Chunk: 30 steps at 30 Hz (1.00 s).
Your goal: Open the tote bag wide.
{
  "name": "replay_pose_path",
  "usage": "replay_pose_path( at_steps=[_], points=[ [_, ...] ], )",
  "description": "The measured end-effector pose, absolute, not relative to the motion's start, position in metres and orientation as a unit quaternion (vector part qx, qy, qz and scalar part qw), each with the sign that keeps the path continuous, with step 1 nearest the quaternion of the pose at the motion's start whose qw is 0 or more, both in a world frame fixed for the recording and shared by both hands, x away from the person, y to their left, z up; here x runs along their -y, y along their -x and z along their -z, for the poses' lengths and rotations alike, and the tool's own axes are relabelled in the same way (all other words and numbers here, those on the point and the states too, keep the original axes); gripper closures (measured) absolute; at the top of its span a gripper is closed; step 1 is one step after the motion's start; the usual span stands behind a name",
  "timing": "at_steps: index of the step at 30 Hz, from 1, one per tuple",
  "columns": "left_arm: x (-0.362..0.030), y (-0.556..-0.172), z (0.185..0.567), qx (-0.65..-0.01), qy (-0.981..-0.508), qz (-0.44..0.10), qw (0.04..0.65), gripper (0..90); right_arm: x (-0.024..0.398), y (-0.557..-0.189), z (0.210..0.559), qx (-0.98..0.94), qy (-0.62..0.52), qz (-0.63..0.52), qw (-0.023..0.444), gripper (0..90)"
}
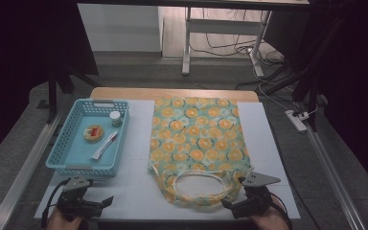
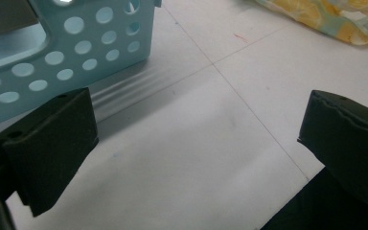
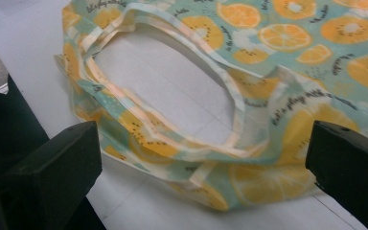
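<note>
A fabric bag (image 1: 196,139) printed with orange slices lies flat on the white table mat (image 1: 139,139), its handle loop (image 1: 202,184) toward the near edge. My right gripper (image 1: 227,205) rests at the near right, just beside that loop, jaws open and holding nothing; the right gripper view looks over the bag's handles (image 3: 172,96) close up. My left gripper (image 1: 108,201) sits at the near left, open, just in front of the light blue basket (image 1: 57,160). The basket's perforated wall (image 2: 76,48) stands close ahead in the left gripper view.
In the basket lie a small white jar (image 1: 116,118), a round orange-red item (image 1: 94,133) and a white tube or pen (image 1: 104,145). A corner of the bag (image 2: 326,19) shows far right in the left gripper view. Bare mat lies between the grippers.
</note>
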<state>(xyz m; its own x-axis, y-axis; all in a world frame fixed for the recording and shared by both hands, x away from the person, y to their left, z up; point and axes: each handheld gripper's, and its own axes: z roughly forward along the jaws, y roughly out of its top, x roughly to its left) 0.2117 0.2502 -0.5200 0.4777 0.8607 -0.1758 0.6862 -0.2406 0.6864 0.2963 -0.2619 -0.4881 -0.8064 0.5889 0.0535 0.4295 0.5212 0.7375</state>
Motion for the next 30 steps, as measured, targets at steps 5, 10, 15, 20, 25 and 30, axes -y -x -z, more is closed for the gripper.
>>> replay_pose_path(
  at_steps=[5,10,15,20,25,30],
  points=[
    [-0.25,-0.212,0.52,-0.497,-0.778,-0.12,0.365,0.0,0.253,-0.299,0.49,-0.872,-0.286,-0.387,0.092,0.0],
    [-0.25,-0.212,0.52,-0.496,-0.779,-0.119,0.365,0.0,0.243,-0.302,0.492,-0.878,-0.275,-0.384,0.083,0.0],
    [-0.25,-0.212,0.52,-0.496,-0.779,-0.119,0.364,0.0,0.232,-0.306,0.496,-0.883,-0.267,-0.378,0.073,0.0],
    [-0.25,-0.212,0.52,-0.496,-0.779,-0.119,0.364,0.0,0.217,-0.31,0.504,-0.895,-0.25,-0.363,0.063,0.0],
    [-0.25,-0.212,0.52,-0.496,-0.78,-0.118,0.364,0.0,0.207,-0.311,0.511,-0.906,-0.237,-0.348,0.056,0.0],
    [-0.25,-0.212,0.52,-0.496,-0.78,-0.118,0.364,0.0,0.2,-0.312,0.515,-0.912,-0.227,-0.339,0.048,3.8]
  ],
)
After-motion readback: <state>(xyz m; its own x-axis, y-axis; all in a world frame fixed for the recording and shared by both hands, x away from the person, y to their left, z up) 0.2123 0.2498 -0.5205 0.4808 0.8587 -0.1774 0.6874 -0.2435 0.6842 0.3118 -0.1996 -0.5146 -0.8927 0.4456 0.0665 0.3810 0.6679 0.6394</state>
